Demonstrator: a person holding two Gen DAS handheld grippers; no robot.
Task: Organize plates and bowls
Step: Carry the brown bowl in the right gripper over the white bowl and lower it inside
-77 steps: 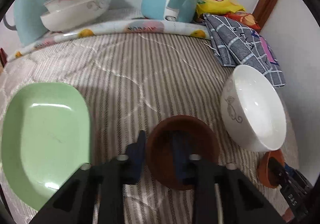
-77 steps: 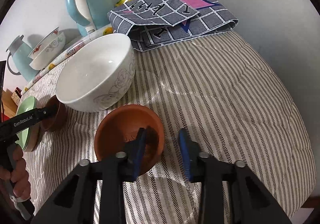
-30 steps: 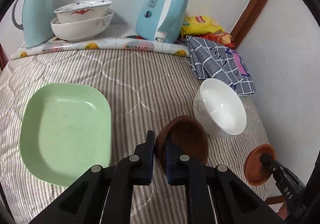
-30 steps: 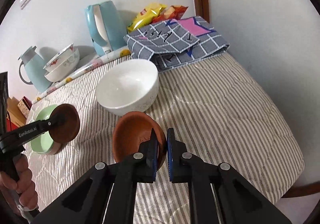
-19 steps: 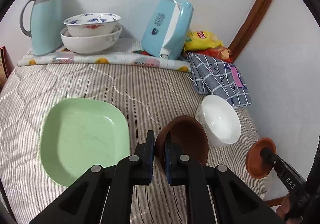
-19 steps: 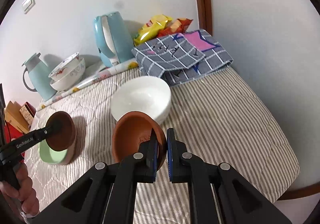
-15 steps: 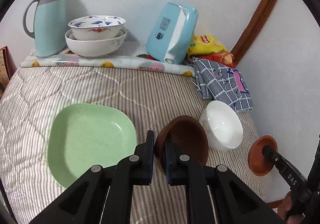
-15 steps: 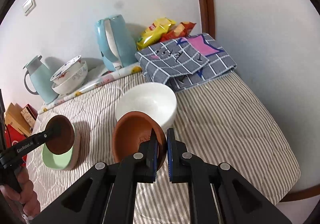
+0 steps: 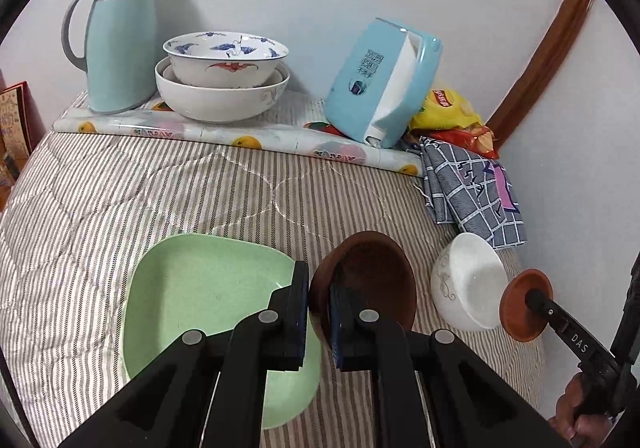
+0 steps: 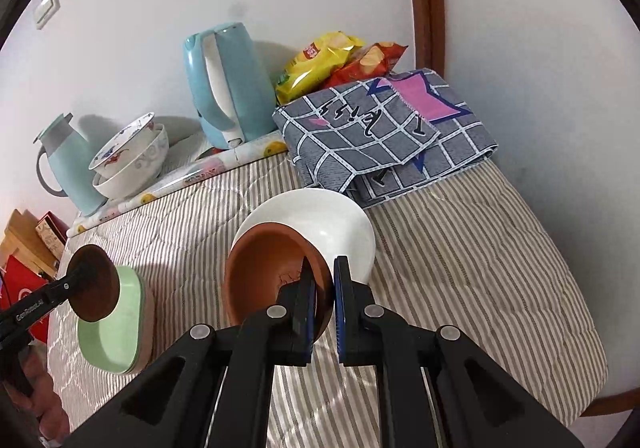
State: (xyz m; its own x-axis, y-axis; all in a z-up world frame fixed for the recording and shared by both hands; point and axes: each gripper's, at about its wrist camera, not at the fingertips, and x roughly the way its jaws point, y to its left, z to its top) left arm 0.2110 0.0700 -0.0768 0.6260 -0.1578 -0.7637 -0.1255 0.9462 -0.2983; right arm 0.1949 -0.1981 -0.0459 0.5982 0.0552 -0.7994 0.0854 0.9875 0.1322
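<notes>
Dark brown bowl [image 9: 372,276] is being pinched at its rim by the left gripper [image 9: 319,312], above the green plate [image 9: 200,304]. Right gripper [image 10: 323,300] is clamping the terracotta bowl [image 10: 264,272], near the white bowl [image 10: 320,220].

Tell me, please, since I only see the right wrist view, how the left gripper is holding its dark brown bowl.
Observer: The left gripper is shut on the dark brown bowl, one finger inside the rim, one outside.
Operator: Thanks. Is the green plate bare inside?
Observer: Yes, nothing lies in it.
Operator: And the white bowl behind my terracotta bowl?
Observer: Its inside looks empty.
</notes>
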